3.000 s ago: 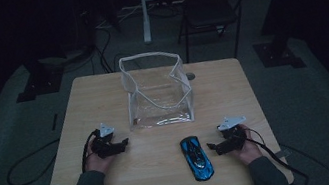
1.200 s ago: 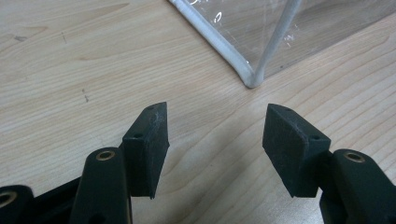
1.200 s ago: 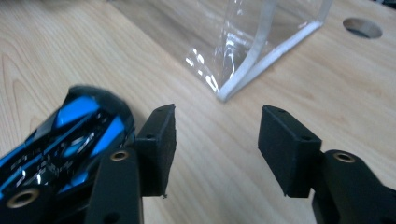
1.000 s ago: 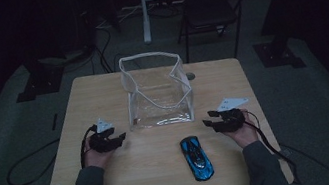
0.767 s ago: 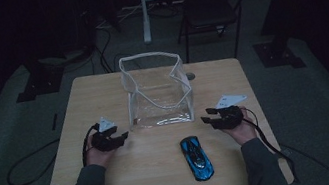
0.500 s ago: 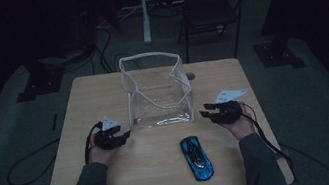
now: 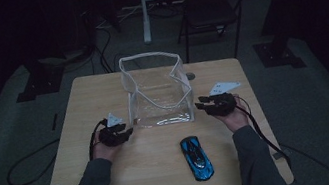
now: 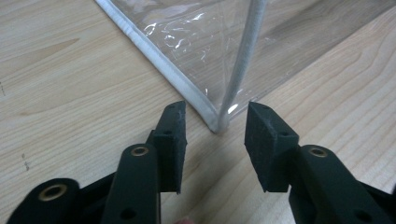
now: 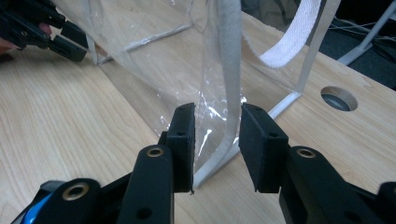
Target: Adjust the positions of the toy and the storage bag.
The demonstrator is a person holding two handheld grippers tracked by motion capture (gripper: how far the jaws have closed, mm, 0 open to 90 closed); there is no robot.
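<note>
Both hands have moved in to the clear bag (image 7: 157, 91). The left gripper (image 8: 215, 128) at 9 o'clock and the right gripper (image 9: 217, 123) at 3 o'clock have just been closing, each half shut round a bottom corner, not yet pinching, so lifting looks next

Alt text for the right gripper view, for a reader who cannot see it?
The right gripper straddles a white-trimmed corner edge of a clear bag standing on a wooden table; its jaws have just been closing, and the pads do not yet press the edge. The left gripper is at the bag's far corner, upper left.
</note>
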